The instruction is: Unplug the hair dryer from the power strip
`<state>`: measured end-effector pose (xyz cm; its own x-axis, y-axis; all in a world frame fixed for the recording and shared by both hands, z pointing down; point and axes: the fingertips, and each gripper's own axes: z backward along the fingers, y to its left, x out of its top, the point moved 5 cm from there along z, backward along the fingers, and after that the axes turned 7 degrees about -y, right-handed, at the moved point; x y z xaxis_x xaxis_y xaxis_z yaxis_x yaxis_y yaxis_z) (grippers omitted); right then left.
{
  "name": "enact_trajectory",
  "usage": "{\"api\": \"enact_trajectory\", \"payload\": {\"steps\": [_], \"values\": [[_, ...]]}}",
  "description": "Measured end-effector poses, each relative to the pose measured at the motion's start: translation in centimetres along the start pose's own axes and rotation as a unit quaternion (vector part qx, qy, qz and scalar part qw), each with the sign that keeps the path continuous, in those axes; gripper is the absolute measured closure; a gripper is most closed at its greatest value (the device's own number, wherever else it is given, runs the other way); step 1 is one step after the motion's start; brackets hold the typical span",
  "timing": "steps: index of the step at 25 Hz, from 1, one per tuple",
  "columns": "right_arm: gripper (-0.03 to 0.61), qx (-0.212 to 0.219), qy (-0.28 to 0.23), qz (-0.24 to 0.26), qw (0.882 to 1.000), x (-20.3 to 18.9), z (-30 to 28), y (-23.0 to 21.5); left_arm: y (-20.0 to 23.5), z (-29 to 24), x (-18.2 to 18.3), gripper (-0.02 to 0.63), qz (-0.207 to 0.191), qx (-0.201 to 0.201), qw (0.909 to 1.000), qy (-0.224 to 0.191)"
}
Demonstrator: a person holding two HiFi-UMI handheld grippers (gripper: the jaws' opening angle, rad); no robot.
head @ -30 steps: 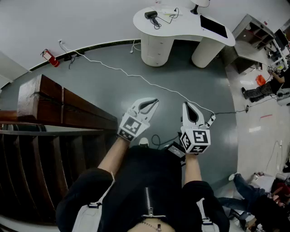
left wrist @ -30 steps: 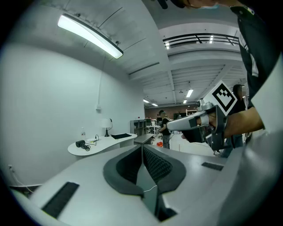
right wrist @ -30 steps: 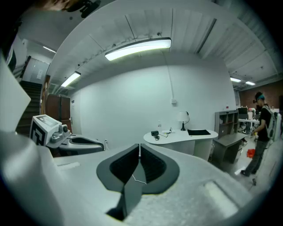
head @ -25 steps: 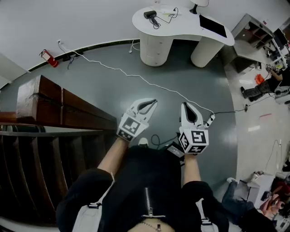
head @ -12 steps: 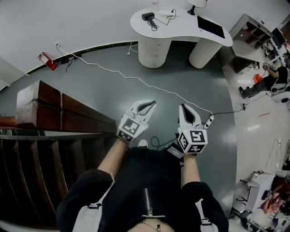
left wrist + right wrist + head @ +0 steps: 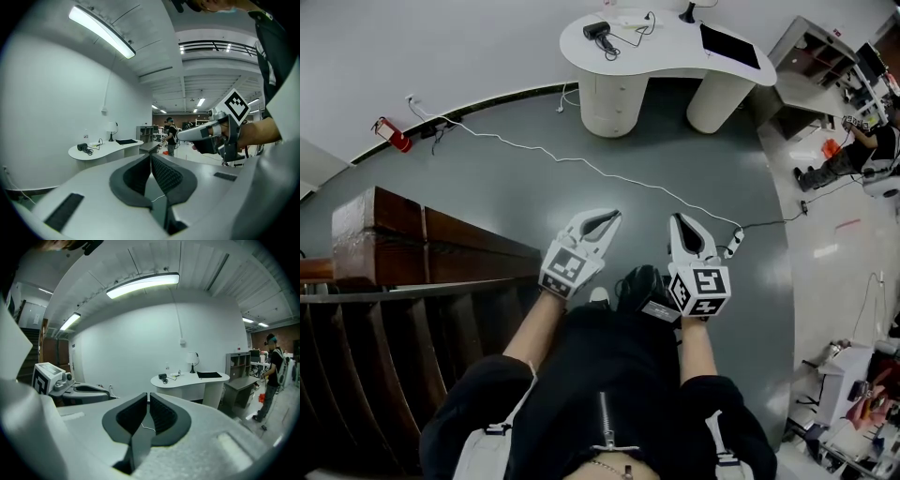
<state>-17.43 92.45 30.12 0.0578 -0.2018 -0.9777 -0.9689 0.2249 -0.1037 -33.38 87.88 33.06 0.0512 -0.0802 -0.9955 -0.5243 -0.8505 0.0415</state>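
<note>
- Hair dryer (image 6: 598, 30) — black, lying on top of the white desk (image 6: 666, 58), toward the desk's left end in the head view, with its dark cord looped beside it.
- A white power strip (image 6: 630, 19) lies on the same desk top, just beside the dryer and nearer the desk's middle; whether the plug sits in it is too small to tell.
- The left gripper (image 6: 614, 216) is held well short of the desk, across the grey floor from it. Its jaws are pressed together with nothing between them.
- The right gripper (image 6: 678, 221) is just as far from the desk, its jaws likewise together and empty.
- Both grippers point toward the desk — in each gripper view it stands far beyond the closed tips.
- A thin white cable (image 6: 581, 164) trails over the floor between the desk and the grippers.
- A dark flat panel (image 6: 727, 45) rests at the desk's right end.
</note>
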Motion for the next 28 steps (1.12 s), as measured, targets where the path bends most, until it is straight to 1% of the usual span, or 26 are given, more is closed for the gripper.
{"api": "enact_trajectory", "payload": {"steps": [6,10,18,28], "values": [[0.57,0.008,0.006,-0.003,1.0,-0.1,-1.7,-0.7,1.3,-1.3,-0.3,0.595,0.003,0.001,1.0,0.007],[0.569,0.016,0.009,-0.005,1.0,0.1,-3.9,-1.8,2.6,-3.2,-0.5,0.595,0.002,0.005,0.9999,0.013],[0.569,0.027,0.013,-0.01,0.999,1.6,-9.6,-6.1,6.2,-9.0,0.2,0.595,-0.006,0.006,0.9996,0.028],[0.571,0.049,0.014,-0.013,0.999,4.5,-16.1,-12.5,10.1,-16.6,1.9,0.595,-0.009,0.03,0.9988,0.036]]}}
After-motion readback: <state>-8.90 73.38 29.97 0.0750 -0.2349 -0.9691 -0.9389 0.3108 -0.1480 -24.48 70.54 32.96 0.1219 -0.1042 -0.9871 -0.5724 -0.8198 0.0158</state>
